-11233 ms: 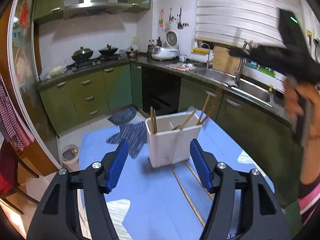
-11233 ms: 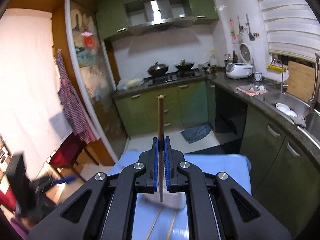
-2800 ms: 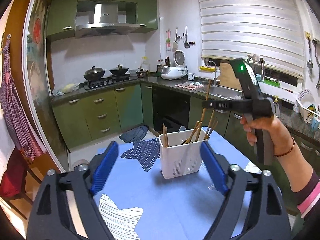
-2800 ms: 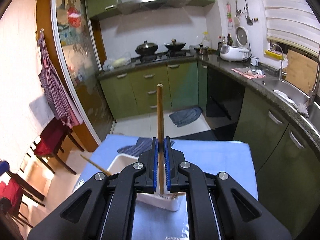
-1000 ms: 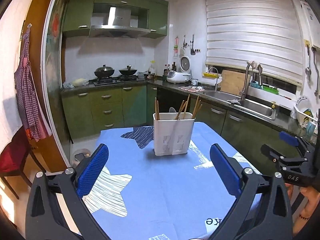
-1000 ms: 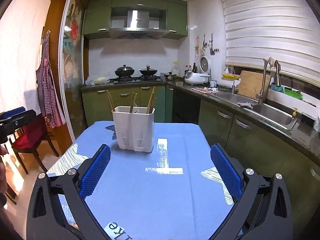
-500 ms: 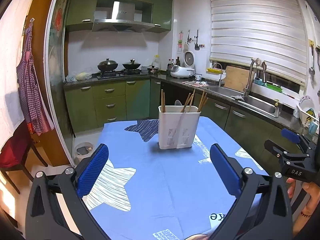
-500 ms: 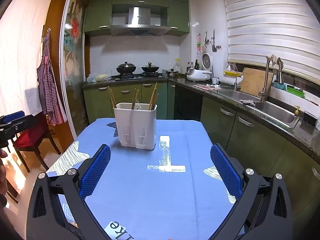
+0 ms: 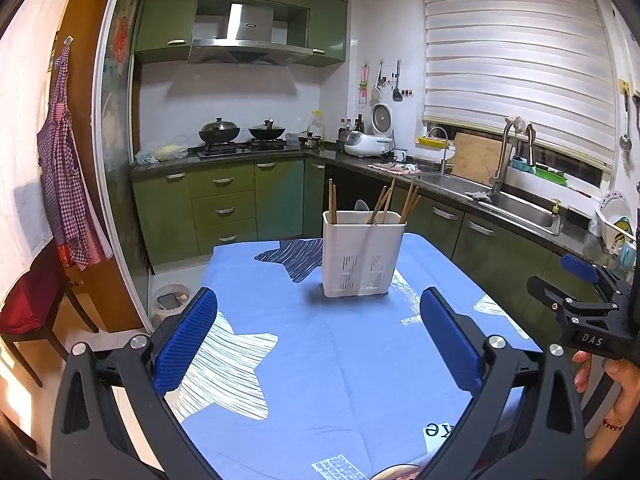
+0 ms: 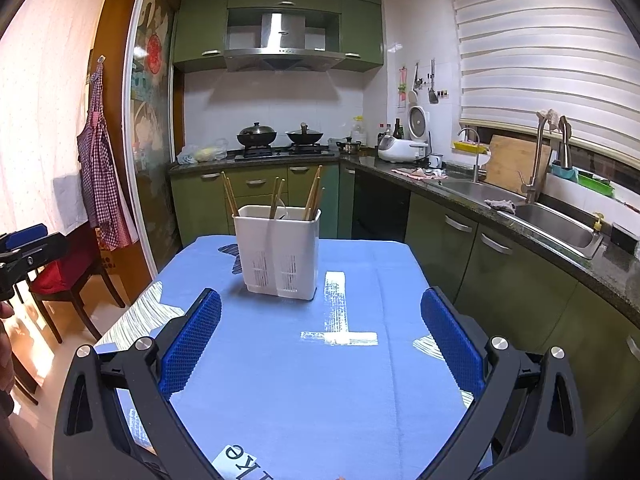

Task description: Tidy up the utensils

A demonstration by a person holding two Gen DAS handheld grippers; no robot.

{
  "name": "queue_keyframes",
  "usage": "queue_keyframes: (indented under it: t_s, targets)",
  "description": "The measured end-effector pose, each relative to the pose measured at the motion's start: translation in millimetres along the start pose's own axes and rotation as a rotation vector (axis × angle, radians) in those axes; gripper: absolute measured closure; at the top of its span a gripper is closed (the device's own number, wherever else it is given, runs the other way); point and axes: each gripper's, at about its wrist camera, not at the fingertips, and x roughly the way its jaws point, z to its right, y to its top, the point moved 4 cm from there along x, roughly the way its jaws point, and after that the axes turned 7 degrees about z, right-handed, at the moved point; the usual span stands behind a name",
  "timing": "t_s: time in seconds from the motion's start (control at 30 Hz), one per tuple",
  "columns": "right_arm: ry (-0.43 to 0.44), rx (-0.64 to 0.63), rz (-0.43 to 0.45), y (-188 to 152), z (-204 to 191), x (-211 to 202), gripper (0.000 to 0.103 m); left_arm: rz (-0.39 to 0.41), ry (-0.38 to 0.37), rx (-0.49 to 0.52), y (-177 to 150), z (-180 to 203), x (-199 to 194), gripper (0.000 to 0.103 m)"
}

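Observation:
A white slotted utensil holder (image 9: 362,254) (image 10: 278,254) stands upright on the blue tablecloth (image 9: 320,360) (image 10: 304,360) toward the table's far end. Several wooden chopsticks (image 9: 384,202) (image 10: 312,194) stick up out of it, along with a pale spoon (image 9: 361,206). My left gripper (image 9: 318,338) is open and holds nothing, well short of the holder. My right gripper (image 10: 320,338) is open too, with nothing between its blue pads. The right gripper's tip (image 9: 580,276) shows at the right edge of the left wrist view, held by a hand (image 9: 618,384).
The table's right side runs along green cabinets (image 10: 500,264) under a counter with a sink (image 10: 552,226). A red chair (image 10: 64,270) stands off the table's left side. A small bin (image 9: 170,300) sits on the floor beyond the left corner.
Both grippers have crept slightly closer to the holder over the last second and stayed open. Earlier, the right gripper held a chopstick above the holder; that chopstick has left its jaws.

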Motion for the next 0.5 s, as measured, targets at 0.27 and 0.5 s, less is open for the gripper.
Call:
queue_keyframes:
  t_s: [0.27,0.5]
  targets:
    - [0.003,0.0,-0.001,-0.6,0.0,1.2,0.004,-0.006,0.012,-0.016,-0.3,-4.7,-1.3,0.007]
    - [0.006,0.001,-0.002,-1.1,0.5,2.5,0.004,-0.004,0.018,-0.012,1.3,-5.0,-1.6,0.007]
